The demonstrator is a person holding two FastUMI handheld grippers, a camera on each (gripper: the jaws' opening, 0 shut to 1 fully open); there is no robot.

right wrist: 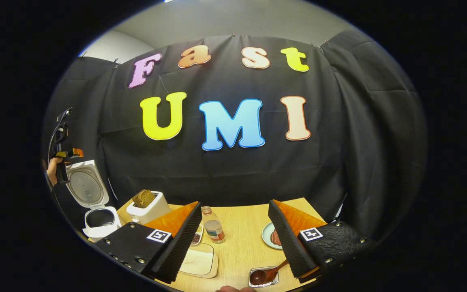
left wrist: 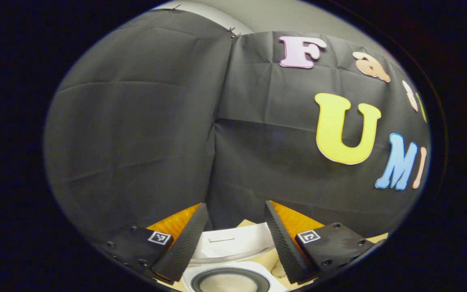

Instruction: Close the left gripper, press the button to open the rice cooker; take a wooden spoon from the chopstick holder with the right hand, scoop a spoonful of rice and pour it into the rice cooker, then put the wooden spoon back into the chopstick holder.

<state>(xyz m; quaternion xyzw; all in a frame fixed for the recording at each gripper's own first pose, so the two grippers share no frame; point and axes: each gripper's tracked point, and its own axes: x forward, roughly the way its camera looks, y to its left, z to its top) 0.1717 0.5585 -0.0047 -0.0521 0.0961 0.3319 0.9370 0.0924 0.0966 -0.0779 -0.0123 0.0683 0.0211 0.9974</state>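
Hovering released over the open rice cooker (left wrist: 233, 259), the left tool (left wrist: 233, 239) seemingly clears room for pouring; right tool (right wrist: 235, 239) gapes empty.

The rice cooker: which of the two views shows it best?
The right gripper view shows it best: the whole rice cooker stands at the table's left edge with its lid up and its pot dark inside. The left gripper view gives just a close part of it, the pot's rim and the lid's base, between the claw's fingers.
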